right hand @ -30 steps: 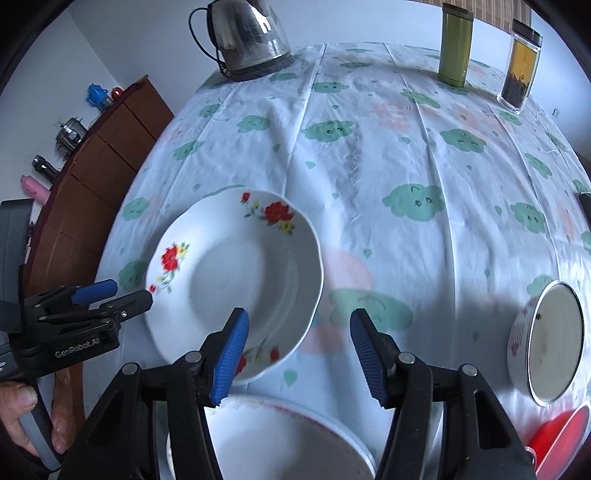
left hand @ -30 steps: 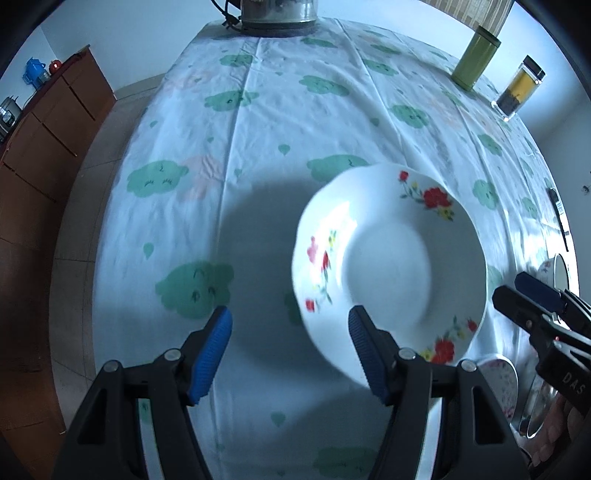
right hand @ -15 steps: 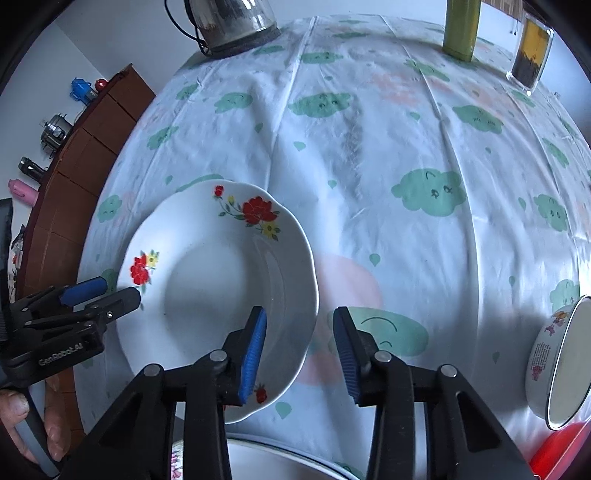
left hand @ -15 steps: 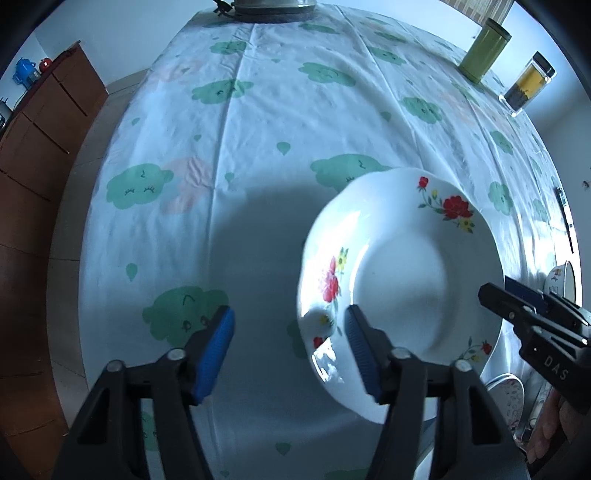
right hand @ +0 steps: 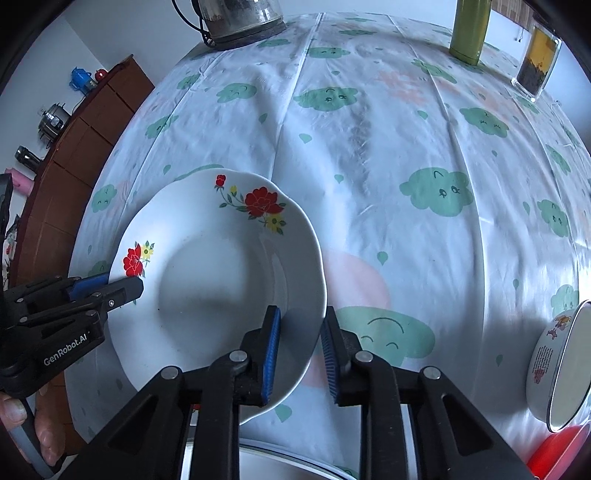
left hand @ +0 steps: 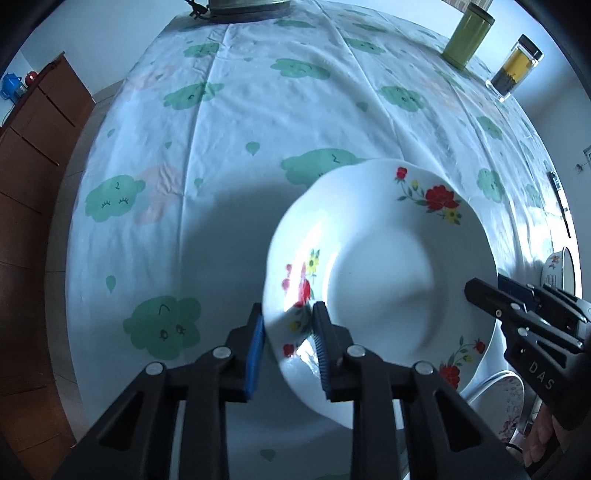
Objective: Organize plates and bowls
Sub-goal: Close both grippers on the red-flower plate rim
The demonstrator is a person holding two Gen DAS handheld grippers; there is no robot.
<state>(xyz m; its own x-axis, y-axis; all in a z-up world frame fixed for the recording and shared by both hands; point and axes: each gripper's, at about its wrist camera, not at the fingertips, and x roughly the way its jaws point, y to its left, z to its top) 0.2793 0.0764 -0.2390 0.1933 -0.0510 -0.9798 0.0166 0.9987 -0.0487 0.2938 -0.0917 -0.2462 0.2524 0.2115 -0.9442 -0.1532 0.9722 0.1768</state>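
A white deep plate with red flowers [left hand: 380, 280] [right hand: 221, 280] is held between both grippers, its left rim tilted up off the tablecloth. My left gripper [left hand: 288, 347] is shut on the plate's left rim; it also shows in the right wrist view [right hand: 110, 291]. My right gripper [right hand: 299, 350] is shut on the plate's right rim; it also shows in the left wrist view [left hand: 491, 295]. An enamel bowl [right hand: 561, 365] stands at the right, with a red dish [right hand: 554, 454] below it.
A kettle [right hand: 236, 18] stands at the table's far edge. A green canister [right hand: 469, 29] and a glass jar [right hand: 535, 66] stand at the far right. Another white dish [left hand: 506, 410] [right hand: 280, 461] lies at the near edge. A wooden cabinet [right hand: 74, 173] runs along the left.
Both grippers have closed onto opposite rims of the flowered plate. The plate's left side has lifted and tilted.
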